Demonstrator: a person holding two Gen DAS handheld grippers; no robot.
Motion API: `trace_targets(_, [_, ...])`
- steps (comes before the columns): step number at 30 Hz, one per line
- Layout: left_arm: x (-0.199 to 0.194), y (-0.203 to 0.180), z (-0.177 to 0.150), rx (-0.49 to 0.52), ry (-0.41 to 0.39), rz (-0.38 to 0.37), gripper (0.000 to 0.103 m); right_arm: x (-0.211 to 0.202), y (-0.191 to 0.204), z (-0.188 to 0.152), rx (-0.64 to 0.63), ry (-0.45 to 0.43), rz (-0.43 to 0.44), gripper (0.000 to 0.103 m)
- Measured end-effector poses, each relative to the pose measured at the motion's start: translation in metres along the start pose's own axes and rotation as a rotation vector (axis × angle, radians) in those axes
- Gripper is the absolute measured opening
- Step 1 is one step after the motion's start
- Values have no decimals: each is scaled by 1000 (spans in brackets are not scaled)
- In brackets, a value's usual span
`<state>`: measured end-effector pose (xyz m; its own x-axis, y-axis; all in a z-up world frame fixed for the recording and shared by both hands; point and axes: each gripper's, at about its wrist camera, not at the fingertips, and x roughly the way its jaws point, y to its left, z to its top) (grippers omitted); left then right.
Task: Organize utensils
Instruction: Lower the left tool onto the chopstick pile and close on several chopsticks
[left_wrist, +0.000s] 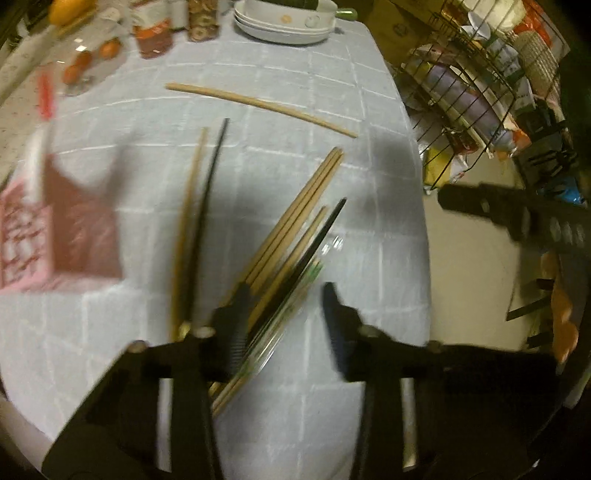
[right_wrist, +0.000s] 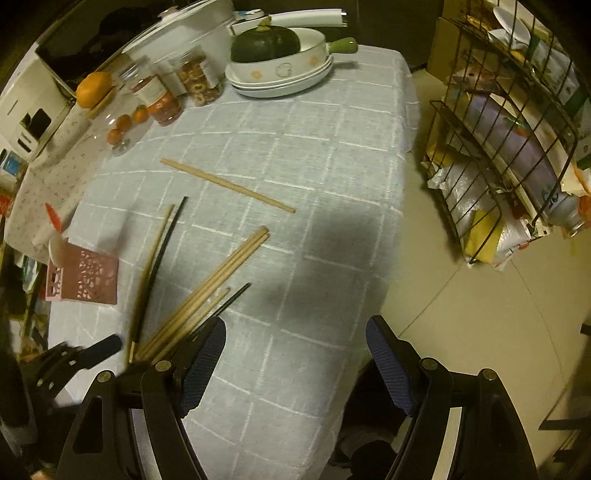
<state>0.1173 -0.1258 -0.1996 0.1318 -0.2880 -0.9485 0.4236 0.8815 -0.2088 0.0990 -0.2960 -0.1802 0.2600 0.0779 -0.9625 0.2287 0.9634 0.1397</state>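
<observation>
Several wooden and black chopsticks (left_wrist: 295, 225) stand bunched and leaning in a clear glass (left_wrist: 273, 343) low on the grey checked tablecloth (left_wrist: 295, 103); the bunch also shows in the right wrist view (right_wrist: 207, 291). One wooden chopstick (left_wrist: 258, 107) lies loose farther back, also in the right wrist view (right_wrist: 225, 184). My left gripper (left_wrist: 284, 302) is open, its left finger beside the glass. My right gripper (right_wrist: 295, 332) is open and empty, to the right of the bunch.
A pink perforated holder (right_wrist: 88, 277) stands at the left. Stacked white plates with a dark squash (right_wrist: 273, 62), jars (right_wrist: 195, 81) and oranges sit at the back. A wire rack (right_wrist: 517, 140) stands on the floor past the table's right edge.
</observation>
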Motion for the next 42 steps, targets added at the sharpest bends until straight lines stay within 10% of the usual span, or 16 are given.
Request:
trace_targets(22, [70,-8,74,-17,85,-132,19,6,-25,18,25,20,14,80])
trace_targets(33, [72,-21,76,67,80,-6,17,7,-28,21,57,21,27,80])
trace_targets(42, [65,-1,75,-81,140,71,17,8,-26,21,53,20,32,80])
